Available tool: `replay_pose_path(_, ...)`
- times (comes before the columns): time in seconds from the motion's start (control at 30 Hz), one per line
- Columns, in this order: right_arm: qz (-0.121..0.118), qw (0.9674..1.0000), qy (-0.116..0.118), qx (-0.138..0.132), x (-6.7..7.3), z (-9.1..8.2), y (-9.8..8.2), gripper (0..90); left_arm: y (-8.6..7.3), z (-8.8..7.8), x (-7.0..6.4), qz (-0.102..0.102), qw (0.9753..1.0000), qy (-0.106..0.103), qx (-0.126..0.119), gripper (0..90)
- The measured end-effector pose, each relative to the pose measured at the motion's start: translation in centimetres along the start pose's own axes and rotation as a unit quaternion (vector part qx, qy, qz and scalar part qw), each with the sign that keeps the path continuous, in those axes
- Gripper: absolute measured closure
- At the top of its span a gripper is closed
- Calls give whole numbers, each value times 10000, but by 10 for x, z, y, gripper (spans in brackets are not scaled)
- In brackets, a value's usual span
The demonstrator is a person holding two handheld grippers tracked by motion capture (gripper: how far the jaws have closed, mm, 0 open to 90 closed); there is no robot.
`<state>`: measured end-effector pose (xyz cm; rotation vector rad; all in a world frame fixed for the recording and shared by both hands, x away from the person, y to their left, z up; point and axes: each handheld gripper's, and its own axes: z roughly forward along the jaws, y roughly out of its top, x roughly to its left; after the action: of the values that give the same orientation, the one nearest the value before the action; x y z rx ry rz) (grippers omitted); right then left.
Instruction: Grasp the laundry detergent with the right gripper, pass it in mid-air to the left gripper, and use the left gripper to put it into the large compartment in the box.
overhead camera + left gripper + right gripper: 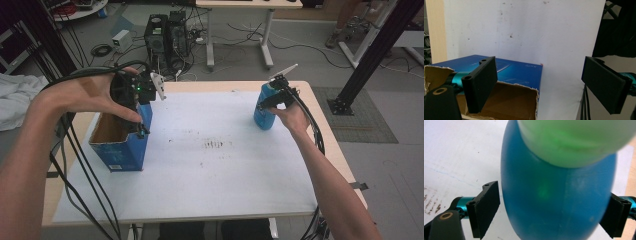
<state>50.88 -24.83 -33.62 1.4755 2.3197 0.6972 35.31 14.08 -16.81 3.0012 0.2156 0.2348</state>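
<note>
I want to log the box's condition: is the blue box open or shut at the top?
Open. The blue box has torn top edges, and its brown inside shows from above.

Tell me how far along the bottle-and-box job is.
Done: the blue box stands open at the table's left, nothing visible inside it. In hand: the right hand-held gripper straddles the blue bottle, jaws beside it, not clearly clamped; the left hand-held gripper hangs open over the box's edge. Left, probably: grip, lift, carry the bottle to the box.

Even, soft daylight; close bottle (559,195) seemingly blurred.
</note>
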Motion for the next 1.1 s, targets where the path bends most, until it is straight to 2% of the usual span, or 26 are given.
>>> replay_pose_path(0.13, -2, 10000, -37, -15, 0, 2, 0, 136, -1, 0, 0, -7, 10000, 11, -12, 133)
replay_pose_path(0.23, 14, 10000, 4, -5, 0, 2, 0, 175, -1, 0, 0, 11, 10000, 1, 2, 133)
replay_pose_path(0.4, 29, 9999, 87, -50, -2, 3, -1, 177, -2, 1, 0, -10, 10000, 1, 15, 133)
replay_pose_path(0.53, 49, 10000, 66, -47, -2, 3, 0, 180, -2, 2, 0, -1, 10000, -5, 20, 133)
replay_pose_path(0.6, 32, 10000, 58, -71, -2, 3, -1, 245, -2, 2, 0, -20, 10000, -6, 13, 133)
replay_pose_path(0.7, 50, 9999, 92, -102, -2, 3, -1, 244, -3, 2, 0, -14, 10000, 7, 21, 133)
replay_pose_path(1.1, 32, 9999, -1, -119, 1, 6, -1, 273, -3, 2, 1, -20, 10000, -8, 25, 133)
